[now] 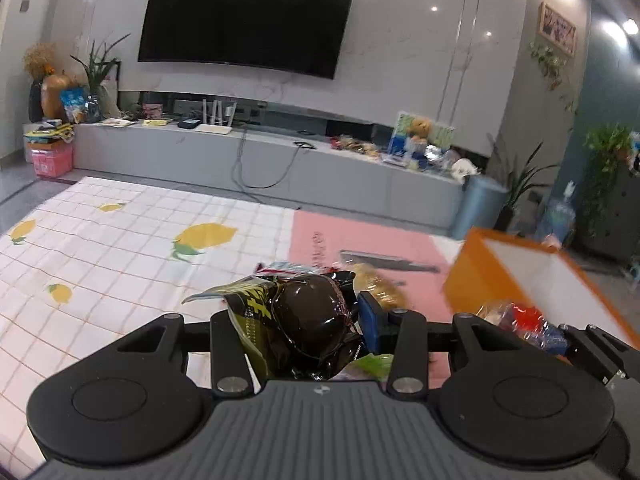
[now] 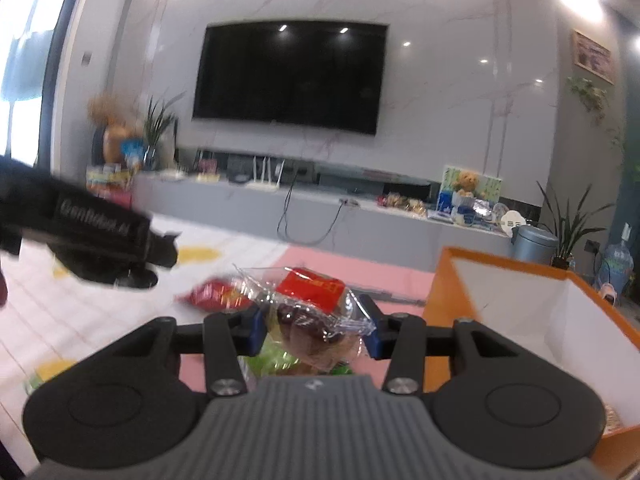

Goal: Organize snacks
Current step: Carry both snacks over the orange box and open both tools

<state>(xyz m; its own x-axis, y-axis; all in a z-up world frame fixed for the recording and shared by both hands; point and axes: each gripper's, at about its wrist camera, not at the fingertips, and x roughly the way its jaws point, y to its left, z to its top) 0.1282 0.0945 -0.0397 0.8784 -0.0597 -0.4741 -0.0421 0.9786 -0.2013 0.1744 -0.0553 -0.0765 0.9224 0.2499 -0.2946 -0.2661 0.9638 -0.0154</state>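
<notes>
My left gripper [image 1: 304, 320] is shut on a glossy dark brown snack packet [image 1: 308, 316] with yellow-green print, held up off the mat. My right gripper [image 2: 314, 330] is shut on a clear plastic packet [image 2: 316, 308] with a red label and brown pieces inside. An orange box [image 2: 500, 268] with a white inside stands open just right of both grippers. The left wrist view shows the clear packet [image 1: 516, 316] at lower right, in front of the orange box [image 1: 472, 268]. The left gripper's black housing [image 2: 92, 236] shows at the left of the right wrist view.
Loose snacks lie on the pink mat [image 1: 360, 236]: a red packet [image 2: 216, 294], a golden packet [image 1: 376, 280], a green one [image 2: 276, 356] under my right gripper. A lemon-print mat [image 1: 120, 248] spreads left. A TV cabinet [image 1: 280, 160] and a blue bin [image 1: 476, 204] stand beyond.
</notes>
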